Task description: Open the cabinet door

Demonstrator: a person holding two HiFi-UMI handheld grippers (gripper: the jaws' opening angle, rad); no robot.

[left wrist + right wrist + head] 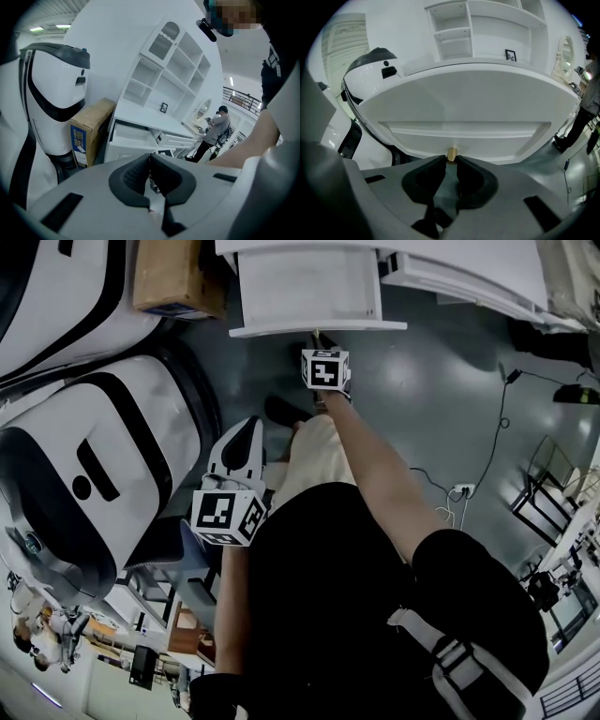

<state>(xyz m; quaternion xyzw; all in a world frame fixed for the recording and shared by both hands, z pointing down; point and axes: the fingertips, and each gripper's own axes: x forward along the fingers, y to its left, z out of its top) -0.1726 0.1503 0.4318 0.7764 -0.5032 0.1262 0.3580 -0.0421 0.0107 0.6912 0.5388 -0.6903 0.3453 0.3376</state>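
Brass shows at the tips of the right gripper point(451, 159): its jaws are closed on the small round brass knob point(451, 153) at the lower edge of the white panelled cabinet front point(464, 108), a narrow hold right at the pads. In the head view that front point(309, 287) stands forward of the white cabinet body point(450, 268), and its pale inside shows behind it, so I judge the opening is under way and partly done. How much travel is left cannot be told; what is left is probably to pull further on the knob and then let go. The left gripper point(150, 157) takes no part: it is held low near the person's body, jaws together with nothing between them.
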